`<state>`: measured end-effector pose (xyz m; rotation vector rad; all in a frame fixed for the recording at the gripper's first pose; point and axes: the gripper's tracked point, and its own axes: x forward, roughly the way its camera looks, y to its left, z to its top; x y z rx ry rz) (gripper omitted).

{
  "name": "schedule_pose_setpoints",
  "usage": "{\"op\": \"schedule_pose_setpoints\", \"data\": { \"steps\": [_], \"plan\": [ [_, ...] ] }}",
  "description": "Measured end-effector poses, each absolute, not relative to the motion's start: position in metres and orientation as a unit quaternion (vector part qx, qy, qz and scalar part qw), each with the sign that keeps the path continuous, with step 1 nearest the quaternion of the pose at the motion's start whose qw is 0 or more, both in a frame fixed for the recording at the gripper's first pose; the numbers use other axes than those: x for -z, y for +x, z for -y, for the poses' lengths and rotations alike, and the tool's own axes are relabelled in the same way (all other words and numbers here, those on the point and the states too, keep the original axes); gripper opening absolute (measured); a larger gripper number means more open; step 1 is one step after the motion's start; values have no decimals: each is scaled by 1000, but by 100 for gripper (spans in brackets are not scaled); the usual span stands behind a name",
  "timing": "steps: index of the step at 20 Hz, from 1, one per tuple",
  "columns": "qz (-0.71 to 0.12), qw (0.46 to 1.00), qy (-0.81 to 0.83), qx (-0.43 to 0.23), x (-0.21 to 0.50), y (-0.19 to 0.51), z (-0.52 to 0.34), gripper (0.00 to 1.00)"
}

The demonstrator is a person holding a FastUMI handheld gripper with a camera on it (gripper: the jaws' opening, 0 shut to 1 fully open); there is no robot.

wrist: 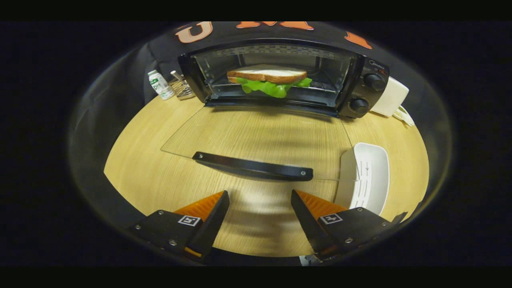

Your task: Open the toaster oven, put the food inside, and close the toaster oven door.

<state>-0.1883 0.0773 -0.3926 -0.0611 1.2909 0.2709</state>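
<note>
The gripper (260, 200) is spread wide with nothing between its fingers, above the wooden table (136, 168). Just ahead lies the black handle (252, 167) of the glass door (256, 134), folded down flat. Right of it sits a white tray (372, 180). Beyond, the sandwich (268, 79) rests inside the toaster oven (360, 86).
</note>
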Motion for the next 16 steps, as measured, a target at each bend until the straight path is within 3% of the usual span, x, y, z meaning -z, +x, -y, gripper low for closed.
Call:
{"op": "schedule_pose_setpoints", "data": {
  "steps": [6,10,16],
  "plan": [
    [-614,783,-10,-102,399,-170,-78,92],
    [-572,813,-10,-110,367,-147,-82,92],
    [-480,872,13,-97,313,-53,-84,92]
  ]
}}
